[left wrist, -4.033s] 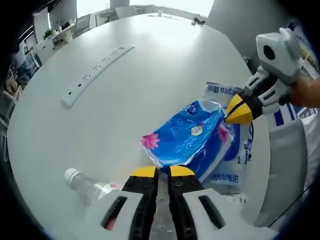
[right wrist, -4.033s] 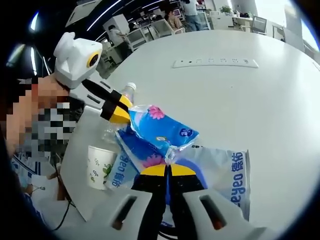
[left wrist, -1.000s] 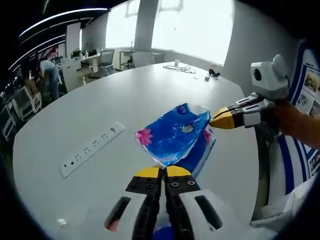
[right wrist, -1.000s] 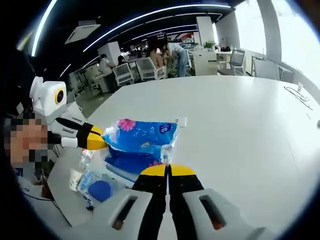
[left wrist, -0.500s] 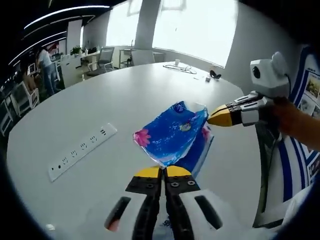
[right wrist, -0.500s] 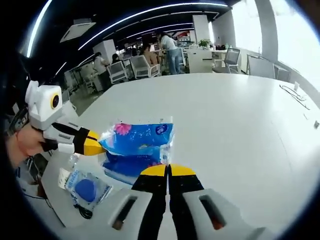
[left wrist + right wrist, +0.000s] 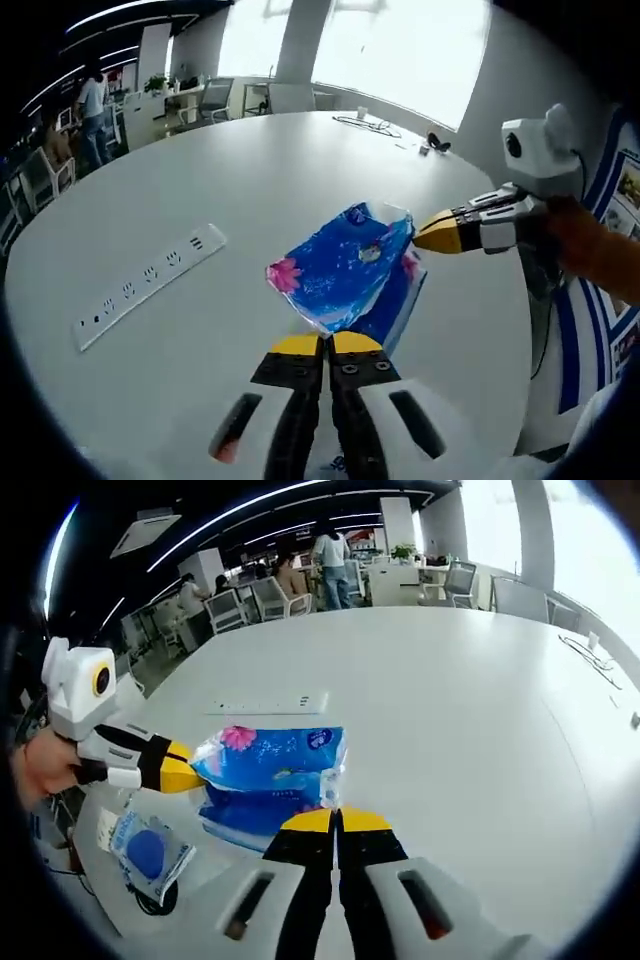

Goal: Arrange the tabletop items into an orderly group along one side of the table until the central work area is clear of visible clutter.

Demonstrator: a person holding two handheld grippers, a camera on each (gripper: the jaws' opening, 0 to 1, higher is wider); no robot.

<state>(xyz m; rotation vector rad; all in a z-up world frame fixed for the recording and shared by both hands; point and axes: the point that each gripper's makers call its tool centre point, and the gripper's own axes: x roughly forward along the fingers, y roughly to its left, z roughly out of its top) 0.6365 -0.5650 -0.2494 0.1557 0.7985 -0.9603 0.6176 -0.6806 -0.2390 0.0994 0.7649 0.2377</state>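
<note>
Blue plastic, printed with pink flowers, was what I had stretched between the two tools: the tissue pack (image 7: 350, 270) hung above the white counter (image 7: 230, 180), lifted clear of it. My left hand-held gripper (image 7: 325, 345) had its yellow-tipped jaws pressed together on the near edge of the wrapper, and my right hand-held gripper (image 7: 335, 822) was clenched on the opposite edge of the same pack (image 7: 272, 770). In the left gripper view the right hand-held gripper (image 7: 432, 234) came in from the right, pinching the pack's far corner; in the right gripper view the left hand-held gripper (image 7: 184, 776) reached in from the left the same way. A white power strip (image 7: 150, 285) lay flat on the counter beyond the pack, well apart from it. Near the counter's edge, below my left tool, I saw a small packet with a blue disc (image 7: 146, 852). Office chairs and people stood far behind.
</note>
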